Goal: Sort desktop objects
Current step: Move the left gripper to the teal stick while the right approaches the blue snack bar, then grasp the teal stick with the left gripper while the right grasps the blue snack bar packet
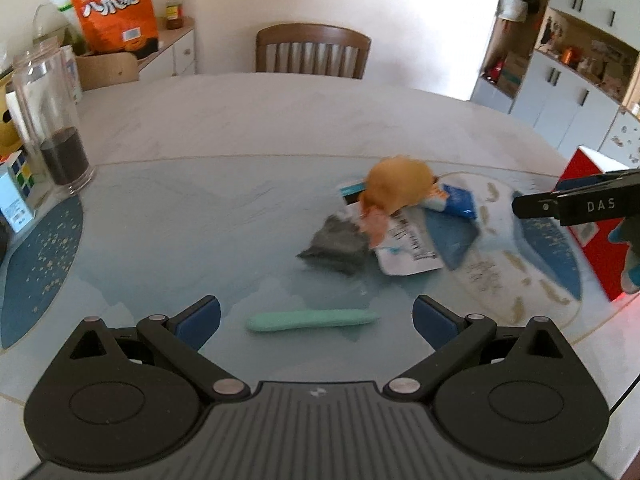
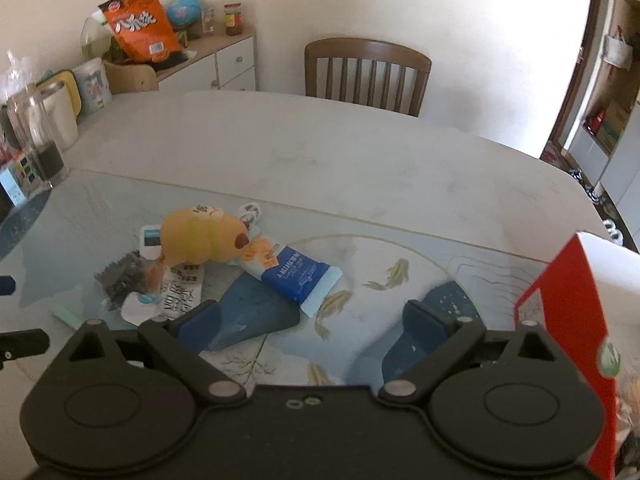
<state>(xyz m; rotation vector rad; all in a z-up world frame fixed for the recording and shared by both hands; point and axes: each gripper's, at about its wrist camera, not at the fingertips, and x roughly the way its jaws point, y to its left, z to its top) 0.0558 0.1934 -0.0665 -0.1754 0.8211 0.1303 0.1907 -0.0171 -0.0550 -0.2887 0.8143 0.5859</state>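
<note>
While both grippers tilt down over the table (image 1: pixel 240 128), neither holds anything. Spread wide, the left gripper (image 1: pixel 316 318) has its blue pads on either side of a mint-green stick (image 1: pixel 312 319) lying crosswise just ahead of it — not touching. Beyond it to the right sits a pile: yellow plush toy (image 1: pixel 400 186), dark sachet (image 1: pixel 336 246), white packet (image 1: pixel 408 248). Also wide apart, the right gripper (image 2: pixel 312 320) hangs just short of a blue-and-white pouch (image 2: pixel 296 274) — a red box (image 2: pixel 568 320) stands at its right.
</note>
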